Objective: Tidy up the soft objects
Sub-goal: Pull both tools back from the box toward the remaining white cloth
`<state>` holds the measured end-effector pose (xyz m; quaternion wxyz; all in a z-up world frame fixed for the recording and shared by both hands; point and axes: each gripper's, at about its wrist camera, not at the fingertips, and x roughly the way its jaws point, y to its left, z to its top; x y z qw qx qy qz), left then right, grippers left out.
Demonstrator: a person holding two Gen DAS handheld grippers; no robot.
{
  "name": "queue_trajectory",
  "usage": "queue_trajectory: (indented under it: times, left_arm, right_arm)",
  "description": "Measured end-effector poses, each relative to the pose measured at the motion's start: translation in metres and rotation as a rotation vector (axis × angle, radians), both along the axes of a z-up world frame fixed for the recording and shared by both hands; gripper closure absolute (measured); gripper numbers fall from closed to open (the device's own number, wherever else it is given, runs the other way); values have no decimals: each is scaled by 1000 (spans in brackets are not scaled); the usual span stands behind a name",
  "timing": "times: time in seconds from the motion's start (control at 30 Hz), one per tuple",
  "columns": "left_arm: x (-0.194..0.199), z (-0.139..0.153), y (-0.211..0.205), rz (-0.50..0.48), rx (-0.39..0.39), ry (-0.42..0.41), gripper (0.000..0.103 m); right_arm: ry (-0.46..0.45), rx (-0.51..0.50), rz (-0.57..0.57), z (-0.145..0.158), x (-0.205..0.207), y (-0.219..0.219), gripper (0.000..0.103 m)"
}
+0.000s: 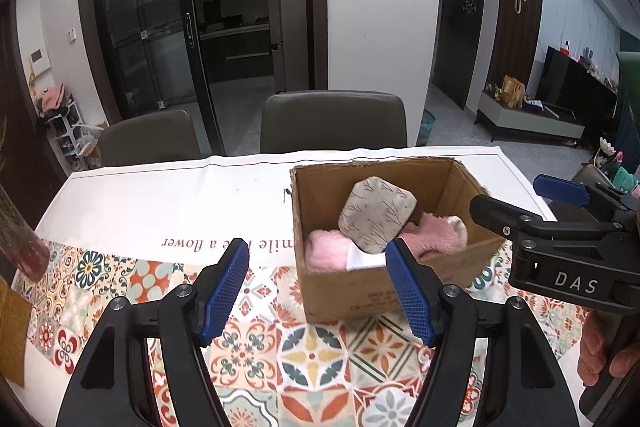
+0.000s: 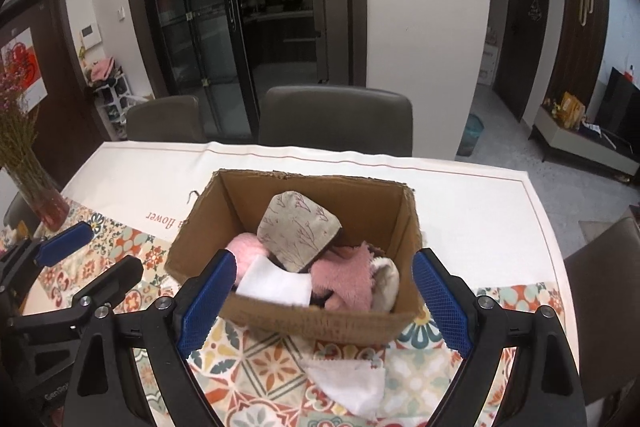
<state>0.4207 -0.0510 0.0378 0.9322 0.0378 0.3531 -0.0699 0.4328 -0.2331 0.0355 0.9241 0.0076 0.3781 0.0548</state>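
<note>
An open cardboard box (image 2: 320, 323) stands on the patterned tablecloth. In it lie a beige printed pouch (image 2: 300, 235) on top, pink fluffy pieces (image 2: 344, 279) and a folded white cloth (image 2: 276, 285). Another white cloth (image 2: 348, 383) lies on the table just in front of the box, below my right gripper (image 2: 323, 259). That gripper is open and holds nothing, its fingers standing either side of the box's near wall. My left gripper (image 1: 316, 251) is open and bare, near the left front of the box (image 1: 348, 291). The pouch (image 1: 374, 217) shows there too.
A glass vase of dried flowers (image 2: 40, 199) stands at the table's left edge. Two grey chairs (image 2: 336, 119) stand behind the far side and another chair (image 2: 604, 267) at the right. A hand (image 1: 600, 351) grips the right tool.
</note>
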Motion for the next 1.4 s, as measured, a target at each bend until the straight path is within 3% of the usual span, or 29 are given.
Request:
queue_trajectory:
  times: [0.57, 1.13, 1.4]
  left_arm:
    - [-96, -1, -6, 3, -10, -35, 33]
    - [-177, -30, -20, 127, -8, -2, 33]
    - [-209, -49, -32, 182, -56, 37, 33]
  right_arm:
    - [-101, 1, -5, 6, -96, -9, 13]
    - [-106, 8, 61, -22, -153, -23, 13]
    - [-128, 9, 121, -35, -180, -35, 13]
